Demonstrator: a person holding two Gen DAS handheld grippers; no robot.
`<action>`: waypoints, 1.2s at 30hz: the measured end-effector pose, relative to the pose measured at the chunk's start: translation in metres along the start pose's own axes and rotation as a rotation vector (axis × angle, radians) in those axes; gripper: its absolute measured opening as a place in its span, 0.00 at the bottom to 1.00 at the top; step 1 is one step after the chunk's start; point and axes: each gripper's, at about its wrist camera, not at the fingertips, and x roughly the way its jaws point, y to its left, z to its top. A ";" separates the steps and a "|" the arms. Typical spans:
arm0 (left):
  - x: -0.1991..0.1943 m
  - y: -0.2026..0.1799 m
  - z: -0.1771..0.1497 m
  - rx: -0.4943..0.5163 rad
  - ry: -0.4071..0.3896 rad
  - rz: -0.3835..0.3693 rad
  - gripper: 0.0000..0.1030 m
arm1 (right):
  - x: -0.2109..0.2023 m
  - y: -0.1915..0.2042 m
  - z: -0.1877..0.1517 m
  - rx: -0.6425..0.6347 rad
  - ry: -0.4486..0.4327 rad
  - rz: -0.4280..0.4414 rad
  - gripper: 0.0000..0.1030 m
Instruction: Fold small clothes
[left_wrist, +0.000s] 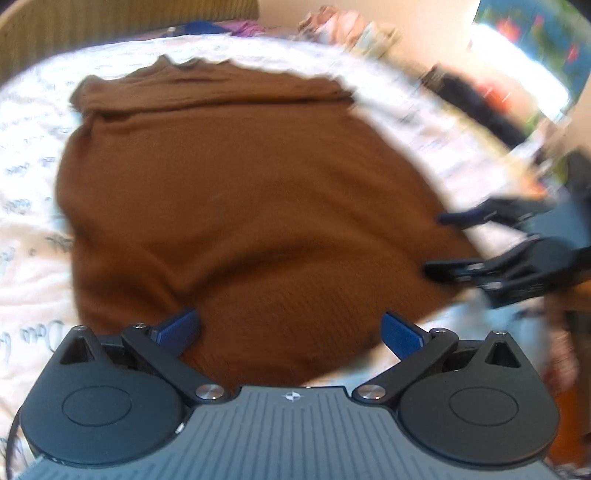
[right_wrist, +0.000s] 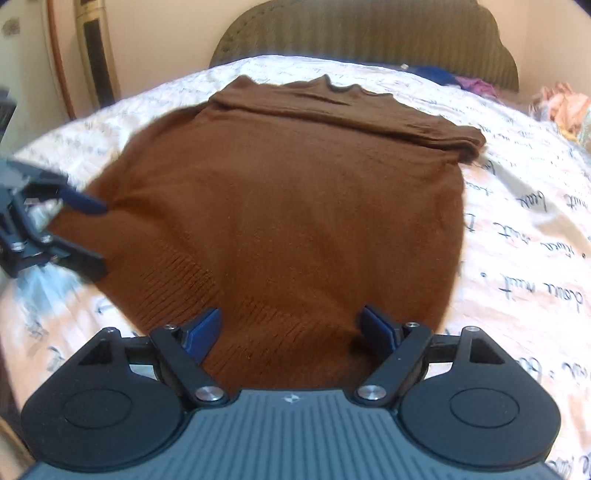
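A brown knit sweater (left_wrist: 236, 192) lies spread on the white bedspread (left_wrist: 29, 288), its sleeves folded across the top below the collar. It also shows in the right wrist view (right_wrist: 295, 206). My left gripper (left_wrist: 291, 330) is open over the sweater's near hem, fingers wide apart. My right gripper (right_wrist: 290, 328) is open over the hem at the other corner. Each gripper shows in the other's view: the right one (left_wrist: 447, 243) at the sweater's right edge, the left one (right_wrist: 98, 236) at its left edge, both with jaws apart.
The bedspread (right_wrist: 524, 258) has handwriting print. A woven headboard (right_wrist: 369, 33) stands behind the bed. Loose coloured clothes (right_wrist: 561, 103) lie at the far right of the bed. A bright window (left_wrist: 517, 62) and dark clutter sit at the right.
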 end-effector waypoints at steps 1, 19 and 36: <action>-0.006 0.000 0.003 -0.014 -0.028 -0.034 1.00 | -0.005 0.001 -0.001 0.003 -0.025 -0.010 0.79; -0.035 0.026 -0.009 -0.066 -0.180 0.143 1.00 | -0.021 0.009 -0.009 0.082 -0.106 0.030 0.81; 0.008 0.029 0.001 -0.128 -0.112 0.440 1.00 | 0.013 -0.007 0.007 0.117 -0.084 -0.111 0.97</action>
